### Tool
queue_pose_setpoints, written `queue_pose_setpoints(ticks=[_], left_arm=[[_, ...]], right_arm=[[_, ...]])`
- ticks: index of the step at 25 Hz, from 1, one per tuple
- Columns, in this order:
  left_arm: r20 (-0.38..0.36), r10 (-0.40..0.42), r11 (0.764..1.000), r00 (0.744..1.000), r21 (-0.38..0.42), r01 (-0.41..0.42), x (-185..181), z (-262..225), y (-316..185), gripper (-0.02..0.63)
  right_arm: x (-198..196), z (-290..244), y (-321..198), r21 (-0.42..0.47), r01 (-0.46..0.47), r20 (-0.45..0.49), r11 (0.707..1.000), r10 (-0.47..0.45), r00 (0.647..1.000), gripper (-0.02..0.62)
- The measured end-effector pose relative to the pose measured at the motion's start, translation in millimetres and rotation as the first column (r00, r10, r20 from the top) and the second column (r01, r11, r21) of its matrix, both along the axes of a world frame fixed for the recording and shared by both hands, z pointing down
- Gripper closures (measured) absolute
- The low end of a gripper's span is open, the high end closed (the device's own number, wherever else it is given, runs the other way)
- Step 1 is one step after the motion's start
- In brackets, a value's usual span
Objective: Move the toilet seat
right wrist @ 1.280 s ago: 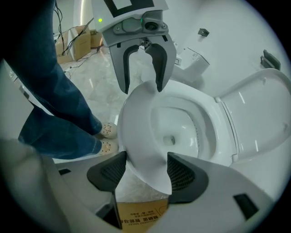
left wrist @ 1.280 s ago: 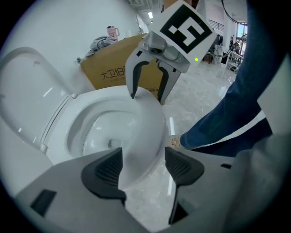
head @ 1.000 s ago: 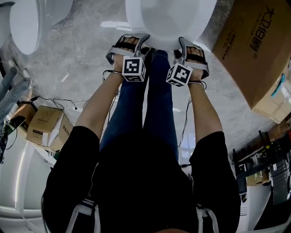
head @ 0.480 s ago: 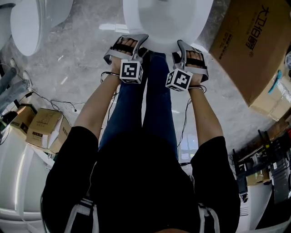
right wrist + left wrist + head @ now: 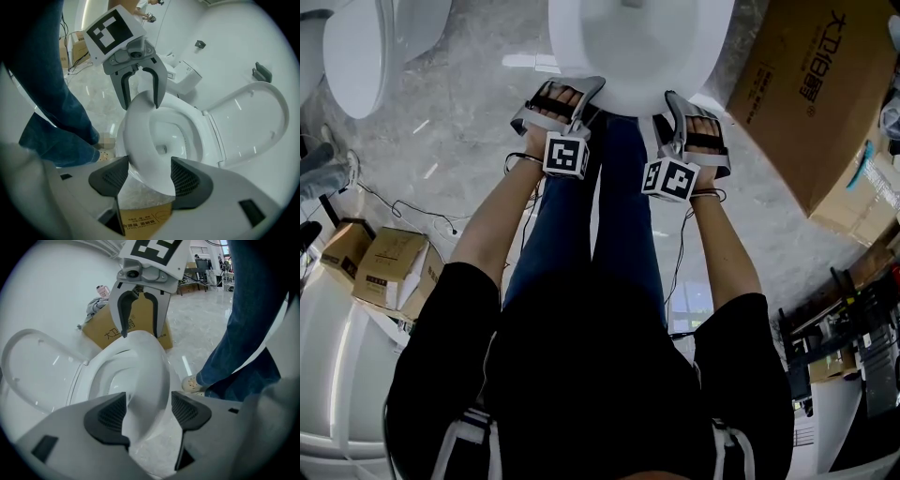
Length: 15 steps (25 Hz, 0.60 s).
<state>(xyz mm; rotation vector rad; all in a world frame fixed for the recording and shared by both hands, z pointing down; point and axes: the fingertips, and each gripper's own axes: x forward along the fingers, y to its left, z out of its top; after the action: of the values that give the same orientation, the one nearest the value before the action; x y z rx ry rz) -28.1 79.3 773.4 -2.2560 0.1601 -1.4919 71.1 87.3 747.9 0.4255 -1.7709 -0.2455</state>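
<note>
the person is standing at a white toilet, holding a pair of tongs in each hand against the front of the toilet seat (image 5: 140, 136). the left tongs (image 5: 147, 411) are gripping the seat's front rim: the white rim is filling the gap between the 2 dark ribbed pads (image 5: 107, 414), which are sitting only partly closed because of the rim's thickness. the right tongs (image 5: 149, 176) are doing the same a little further along the same front curve, with the seat edge running between their pads (image 5: 190, 180) and meeting both. each gripper view is showing the other tongs across from it, with their curved tips closing over the rim.

in the right gripper view the seat ring is appearing tilted, with its front edge raised off the bowl (image 5: 176, 136), and the bowl's inside is showing through the opening. the lid (image 5: 248, 122) is standing open behind the bowl, leaning back toward the white wall.

in the head view both marker cubes are sitting side by side just below the toilet, and the person's legs in blue jeans (image 5: 623, 216) are standing between the arms. a large cardboard box (image 5: 816, 103) is lying on the grey marble floor (image 5: 469, 112) to the right of the toilet, a 2nd toilet (image 5: 356, 56) is standing at the upper left, and smaller cardboard boxes (image 5: 389, 262) are lying at the left with cables near them.
</note>
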Motion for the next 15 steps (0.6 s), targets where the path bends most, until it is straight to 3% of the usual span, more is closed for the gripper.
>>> queue_pose_setpoints(ticks=[6, 8, 15], left_arm=[[-0.017, 0.01, 0.999, 1.0, 0.039, -0.009, 2, -10, -9, 0.307], [-0.018, 0.032, 0.998, 0.999, 0.058, -0.031, 1, -14, -7, 0.336], [0.07, 0.14, 0.979, 0.988, 0.14, -0.148, -5, -27, -9, 0.379]], right_arm=[[1, -14, -3, 0.021, -0.027, 0.023, 0.999, 0.027, 0.999, 0.298], [1, -19, -3, 0.026, -0.034, 0.031, 0.999, 0.033, 0.999, 0.298], [3, -36, -6, 0.058, -0.017, 0.057, 0.998, 0.014, 0.998, 0.298]])
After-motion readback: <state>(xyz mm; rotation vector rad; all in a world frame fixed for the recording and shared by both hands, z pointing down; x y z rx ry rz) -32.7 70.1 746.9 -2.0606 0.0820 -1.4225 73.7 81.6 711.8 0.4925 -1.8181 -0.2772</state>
